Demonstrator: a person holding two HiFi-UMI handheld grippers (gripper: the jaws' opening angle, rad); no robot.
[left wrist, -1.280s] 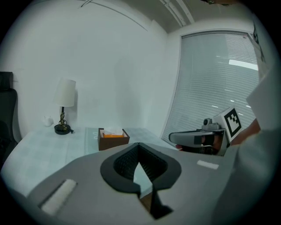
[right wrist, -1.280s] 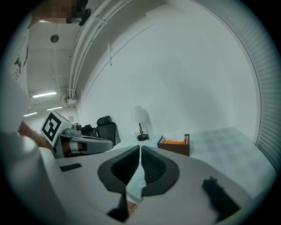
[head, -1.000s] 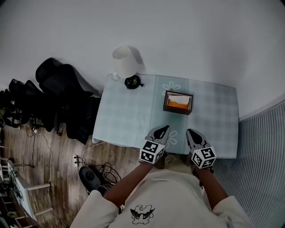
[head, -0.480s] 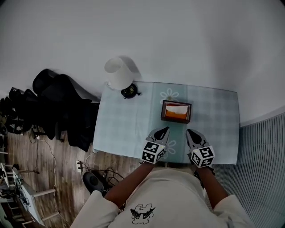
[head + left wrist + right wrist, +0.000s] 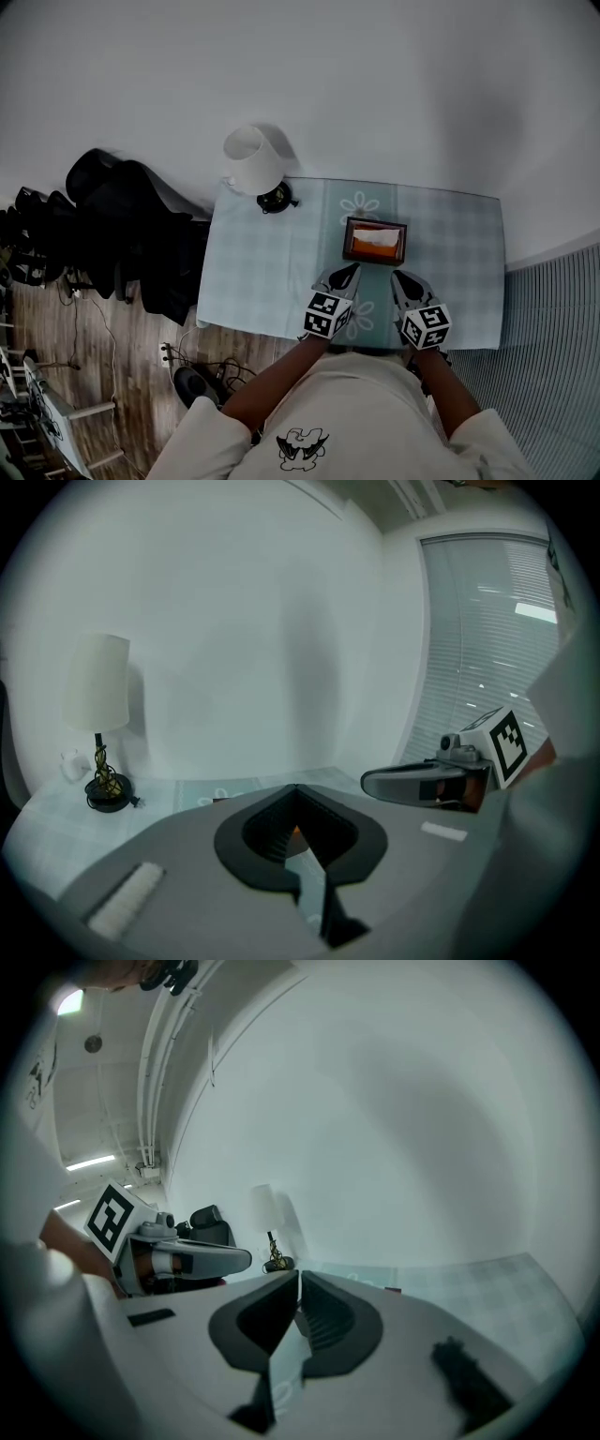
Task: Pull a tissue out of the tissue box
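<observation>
While the left hand-held gripper (image 5: 347, 272) and right hand-held gripper (image 5: 401, 278) hover, empty jaws pressed together, over the tabletop's (image 5: 253, 262) near edge, the box (image 5: 375, 242) sits just beyond.

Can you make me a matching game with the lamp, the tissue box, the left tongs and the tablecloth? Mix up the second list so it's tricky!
Things:
1. lamp
2. tissue box
3. left tongs
4. tablecloth

Matches:
A. shut and empty, at the near edge
B. pale checks with flower prints
C. white shade, far left corner
D. brown, near the middle

Pairs: 1-C, 2-D, 3-A, 4-B
</observation>
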